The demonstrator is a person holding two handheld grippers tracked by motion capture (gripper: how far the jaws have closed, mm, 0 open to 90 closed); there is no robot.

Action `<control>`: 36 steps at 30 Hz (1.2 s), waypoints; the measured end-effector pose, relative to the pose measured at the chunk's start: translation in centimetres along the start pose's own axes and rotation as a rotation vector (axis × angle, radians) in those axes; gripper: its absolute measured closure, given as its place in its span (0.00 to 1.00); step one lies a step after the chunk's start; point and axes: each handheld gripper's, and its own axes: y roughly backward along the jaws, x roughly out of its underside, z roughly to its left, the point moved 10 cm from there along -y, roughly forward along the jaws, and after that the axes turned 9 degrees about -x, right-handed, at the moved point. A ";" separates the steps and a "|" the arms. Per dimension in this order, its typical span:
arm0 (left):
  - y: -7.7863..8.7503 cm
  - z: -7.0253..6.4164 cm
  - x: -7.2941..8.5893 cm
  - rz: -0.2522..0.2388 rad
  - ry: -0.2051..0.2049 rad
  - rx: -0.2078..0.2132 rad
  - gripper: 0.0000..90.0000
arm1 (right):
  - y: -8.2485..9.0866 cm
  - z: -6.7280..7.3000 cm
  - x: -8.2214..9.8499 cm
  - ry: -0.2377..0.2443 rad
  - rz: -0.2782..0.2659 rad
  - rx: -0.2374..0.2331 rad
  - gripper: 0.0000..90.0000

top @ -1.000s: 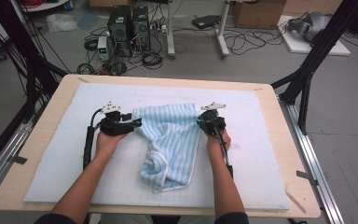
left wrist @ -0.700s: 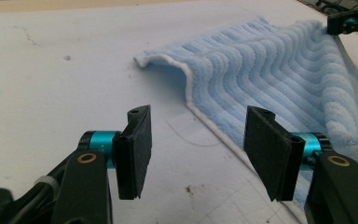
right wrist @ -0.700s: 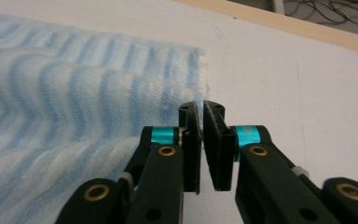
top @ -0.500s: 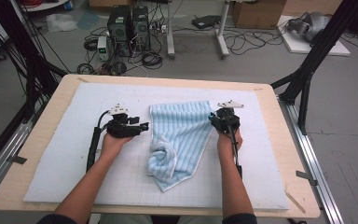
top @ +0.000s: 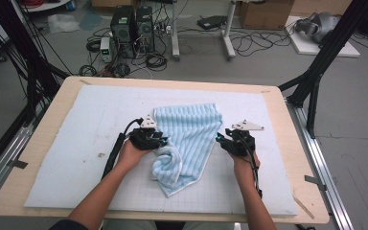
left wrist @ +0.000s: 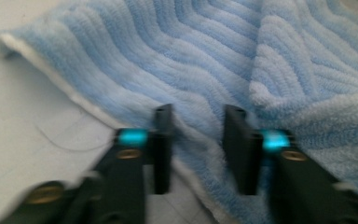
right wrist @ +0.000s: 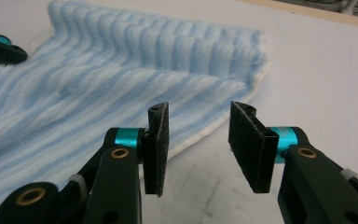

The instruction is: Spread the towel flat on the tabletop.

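Note:
A blue-and-white striped towel (top: 191,134) lies rumpled mid-mat, flat at the far end and bunched into a roll near the person. My left gripper (top: 162,140) is at the towel's left side beside the roll. Its jaws have just been closing. In the left gripper view it (left wrist: 198,116) straddles the towel's (left wrist: 191,60) white-edged hem, with a gap still showing between the pads. My right gripper (top: 220,140) sits just off the towel's right edge. Its jaws have just been opening, and it (right wrist: 198,116) holds nothing, with the towel (right wrist: 98,84) beyond its left jaw.
A white foam mat (top: 76,143) covers the wooden table (top: 43,124). Black frame legs (top: 316,76) stand at both sides. Computers (top: 129,24) and cables lie on the floor past the far edge. Bare mat spreads left and right of the towel.
The left gripper moved right onto the towel's left edge and narrowed. The right gripper let go of the towel, opened and drew back toward the person. The towel slumped into a bunched roll.

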 end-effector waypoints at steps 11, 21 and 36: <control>0.5 5.4 -0.4 -0.084 0.177 -0.145 0.96 | -3.8 6.7 2.9 0.142 0.192 -0.148 0.89; 0.4 8.4 -0.3 -0.105 0.252 -0.205 0.97 | -5.1 2.0 0.7 0.136 0.184 -0.004 0.96; 1.8 5.8 -2.4 -0.182 0.250 -0.061 0.51 | -3.6 0.5 -0.5 0.077 0.084 0.025 0.69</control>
